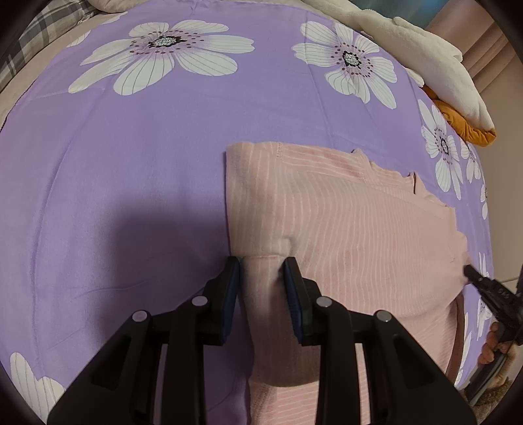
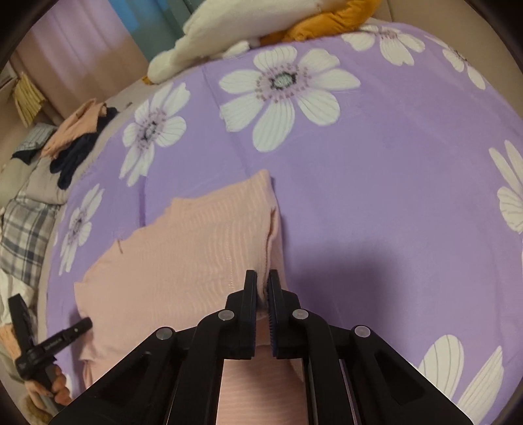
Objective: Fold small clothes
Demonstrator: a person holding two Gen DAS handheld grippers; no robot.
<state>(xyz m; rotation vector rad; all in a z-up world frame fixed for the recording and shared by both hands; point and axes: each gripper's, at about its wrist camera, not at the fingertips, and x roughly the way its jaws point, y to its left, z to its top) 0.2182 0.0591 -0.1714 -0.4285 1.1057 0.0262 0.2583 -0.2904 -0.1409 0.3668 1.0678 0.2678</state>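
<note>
A pink striped garment [image 1: 343,222] lies on the purple flowered bedsheet [image 1: 130,147]. My left gripper [image 1: 261,266] is open, with a raised fold of the garment's near left corner between its fingers. In the right wrist view the garment [image 2: 183,248] lies left of centre, and my right gripper [image 2: 262,281] is shut on its near right edge. Each gripper shows at the edge of the other's view: the right one in the left wrist view [image 1: 470,273], the left one in the right wrist view [image 2: 85,323].
A pile of white and mustard clothes [image 1: 434,65] sits at the sheet's far right edge, also in the right wrist view [image 2: 261,29]. More clothes, pink and dark [image 2: 78,137], lie off the sheet to the left, with a plaid fabric [image 2: 23,238] beside them.
</note>
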